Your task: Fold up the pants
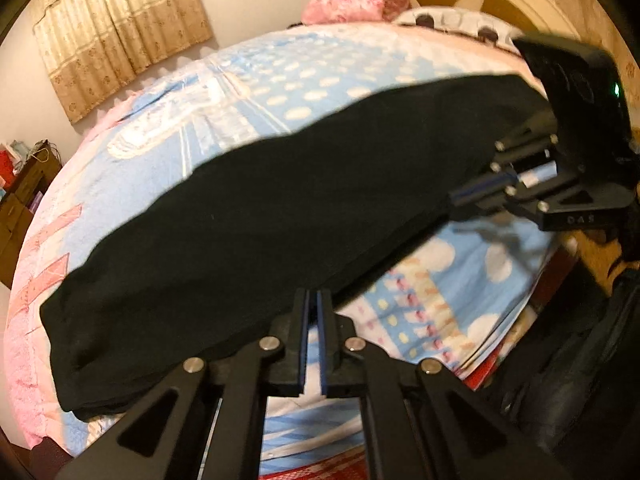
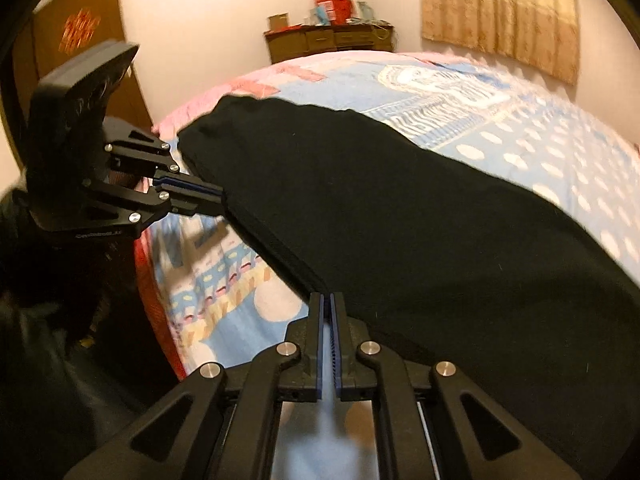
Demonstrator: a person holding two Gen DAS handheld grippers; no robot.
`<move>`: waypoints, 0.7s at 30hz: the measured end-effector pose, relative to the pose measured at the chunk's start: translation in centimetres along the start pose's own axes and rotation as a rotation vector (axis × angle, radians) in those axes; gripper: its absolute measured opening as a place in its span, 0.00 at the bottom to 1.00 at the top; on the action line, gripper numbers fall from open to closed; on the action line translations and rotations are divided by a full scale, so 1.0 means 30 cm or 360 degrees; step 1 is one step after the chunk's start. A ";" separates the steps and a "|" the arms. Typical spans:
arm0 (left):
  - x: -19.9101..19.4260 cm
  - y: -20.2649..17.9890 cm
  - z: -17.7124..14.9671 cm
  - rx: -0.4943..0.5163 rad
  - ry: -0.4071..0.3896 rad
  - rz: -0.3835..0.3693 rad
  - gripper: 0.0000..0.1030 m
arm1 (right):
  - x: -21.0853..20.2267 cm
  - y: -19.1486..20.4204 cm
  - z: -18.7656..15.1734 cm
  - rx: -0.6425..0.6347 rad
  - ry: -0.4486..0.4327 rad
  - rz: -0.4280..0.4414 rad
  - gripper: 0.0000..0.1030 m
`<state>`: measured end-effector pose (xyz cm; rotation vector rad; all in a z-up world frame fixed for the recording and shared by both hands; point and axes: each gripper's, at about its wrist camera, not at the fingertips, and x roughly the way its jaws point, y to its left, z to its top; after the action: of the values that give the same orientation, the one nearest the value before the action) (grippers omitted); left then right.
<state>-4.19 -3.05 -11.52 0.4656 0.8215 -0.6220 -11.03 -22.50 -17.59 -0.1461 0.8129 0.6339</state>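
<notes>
Two grippers, one long black pair of pants point(image 1: 256, 216), and honestly a couple of ways this could go sideways. The left gripper point(image 1: 313, 300) has its jaws pinched nearly together on the near edge of the fabric, and the right gripper point(image 2: 329, 300) is clamped the same way further along that same edge, so both are holding cloth by a thin bite. If either bite is only the top layer, my guess is the layers would peel apart on the lift and the fold would come out crooked. Pulling the two ends at different speeds could also skew the pants or drag them off the bedspread point(image 1: 248, 80).

Position-wise, the pants lie stretched across the patterned blue and pink bedspread, running away from each gripper's tips toward the far side, with the near hem right at the fingertips. Looks like a lengthwise fold already exists, though I can't be sure.
</notes>
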 end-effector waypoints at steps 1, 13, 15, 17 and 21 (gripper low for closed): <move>-0.012 -0.001 0.014 -0.0003 -0.0020 -0.0010 0.10 | -0.036 -0.022 -0.013 0.0071 -0.0042 0.0038 0.04; 0.093 -0.228 0.334 0.0099 -0.0164 -0.0182 0.67 | -0.611 -0.473 -0.579 0.1416 -0.0784 -0.0481 0.58; 0.117 -0.277 0.371 0.0122 -0.0172 -0.0208 0.67 | -0.714 -0.535 -0.704 0.1657 -0.0915 -0.0613 0.58; 0.147 -0.315 0.405 0.0130 -0.0185 -0.0235 0.67 | -0.757 -0.576 -0.762 0.1762 -0.0974 -0.0631 0.58; 0.213 -0.344 0.447 0.0086 -0.0156 -0.0263 0.67 | -0.762 -0.639 -0.783 0.1780 -0.1025 -0.0604 0.58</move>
<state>-0.69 -20.74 -10.00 0.4153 0.7563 -0.8154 -26.52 -57.10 -19.58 0.8677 0.3948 -0.1998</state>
